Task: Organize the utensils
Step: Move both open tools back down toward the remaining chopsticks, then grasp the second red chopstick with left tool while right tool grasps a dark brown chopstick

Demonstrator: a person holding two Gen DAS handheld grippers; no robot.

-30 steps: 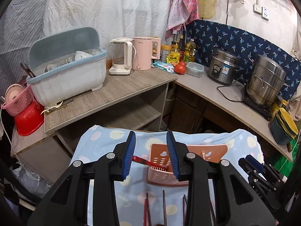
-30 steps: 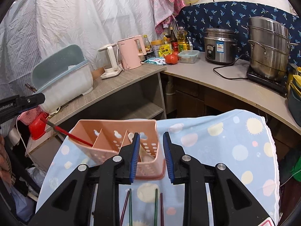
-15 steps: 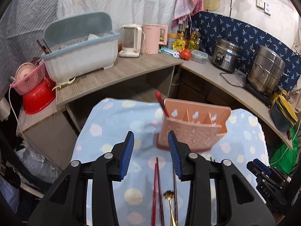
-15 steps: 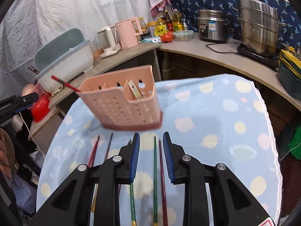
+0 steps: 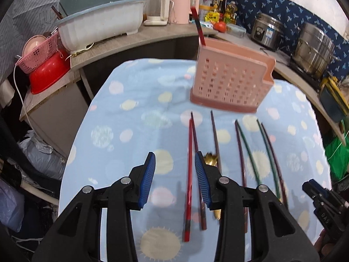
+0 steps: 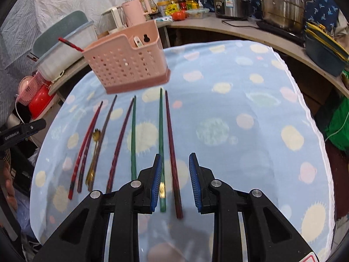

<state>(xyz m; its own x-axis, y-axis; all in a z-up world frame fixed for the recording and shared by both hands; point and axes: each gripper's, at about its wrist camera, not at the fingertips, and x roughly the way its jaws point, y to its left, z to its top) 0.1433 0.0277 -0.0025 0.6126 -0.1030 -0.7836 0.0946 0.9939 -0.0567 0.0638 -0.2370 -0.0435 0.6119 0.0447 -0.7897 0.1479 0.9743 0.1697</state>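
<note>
Holder: a pink perforated plastic utensil holder (image 5: 231,80) stands upright at the far side of my round table under its pale blue cloth printed with suns and planets (image 6: 240,113); it has rows of square holes, a darker pink base and a taller back wall with a keyhole slot.
Inside the holder: one red chopstick with a dark tip (image 5: 199,29) leans out of the left end; a pale utensil handle (image 6: 138,42) shows in the right compartment.
Loose chopsticks: they lie side by side on the cloth in front of the holder, tips toward it – a bright red chopstick (image 5: 188,174) just beside a dark maroon one (image 5: 197,159), a brownish one (image 5: 214,137), then maroon and green ones further right.
Green chopstick: (image 6: 161,131) lies just beside a maroon chopstick (image 6: 171,144), nearly parallel.
Spoon: a small gold metal spoon (image 6: 94,152) lies among the left-hand sticks.
My left gripper: (image 5: 175,163) hovers over the cloth with blue pads apart, nothing between them; the red chopstick lies below the gap.
My right gripper: (image 6: 175,166) hovers with pads parted, grasping nothing; the green and maroon sticks lie on the cloth beneath.
Backdrop: a wooden counter (image 5: 152,36) holds a white and grey-blue dish rack (image 5: 100,28).
</note>
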